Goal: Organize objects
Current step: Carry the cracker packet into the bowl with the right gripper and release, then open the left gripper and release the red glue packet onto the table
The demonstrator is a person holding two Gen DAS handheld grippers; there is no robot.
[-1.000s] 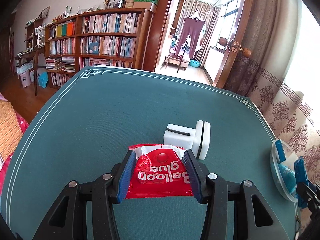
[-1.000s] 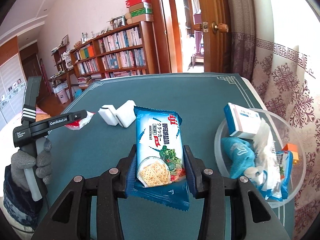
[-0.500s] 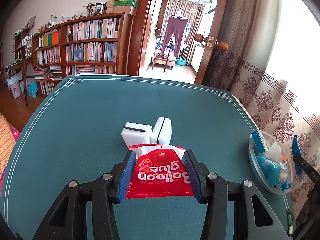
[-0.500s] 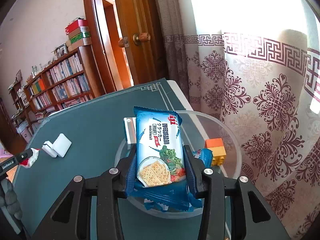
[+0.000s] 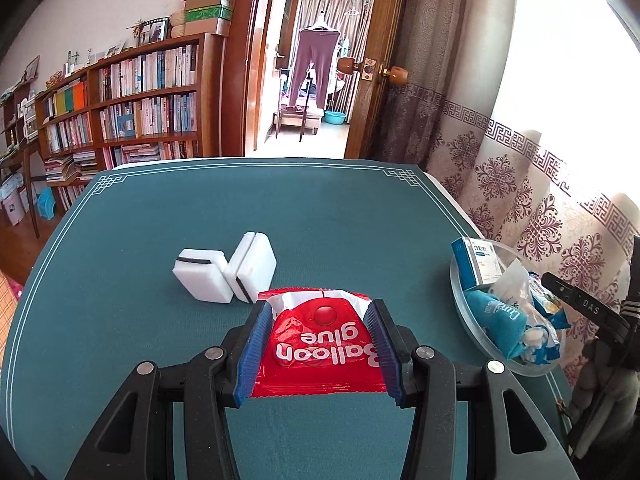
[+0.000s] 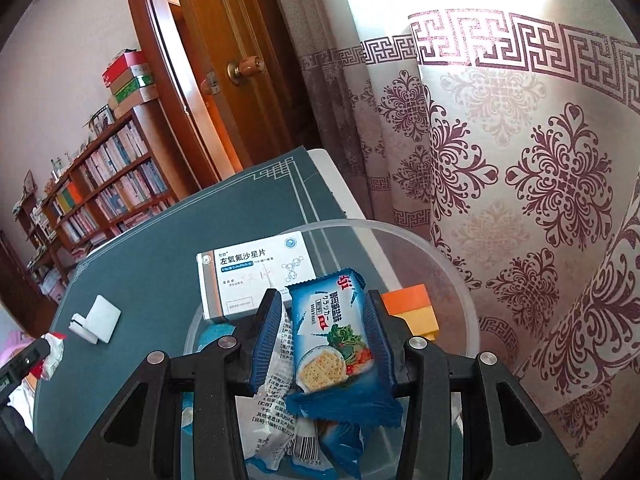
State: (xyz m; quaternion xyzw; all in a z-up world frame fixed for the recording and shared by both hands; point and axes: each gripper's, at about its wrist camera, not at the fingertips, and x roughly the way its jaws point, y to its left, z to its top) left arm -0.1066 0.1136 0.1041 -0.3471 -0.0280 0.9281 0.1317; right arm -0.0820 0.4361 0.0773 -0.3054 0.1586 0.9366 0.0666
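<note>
Your right claw [image 6: 320, 336] has swung over the clear bowl [image 6: 460, 280], and the cracker pack [image 6: 336, 340] now slumps loose between its wide jaws.
Your left claw [image 5: 318, 344] grips the red Balloon glue packet [image 5: 320, 348] above the tabletop [image 5: 200, 220]; the bowl lies to its right, so move that way next.

Left gripper [image 5: 320, 334] held level, low over counter; blue ribbed fingers [image 5: 255, 350] closed on red "Balloon glue" packet [image 5: 322, 350]. Right gripper [image 6: 322, 334] pitched downward; blue fingers [image 6: 266, 338] parted, blue cracker packet [image 6: 340, 344] tilted loosely between, right side touching finger.
</note>
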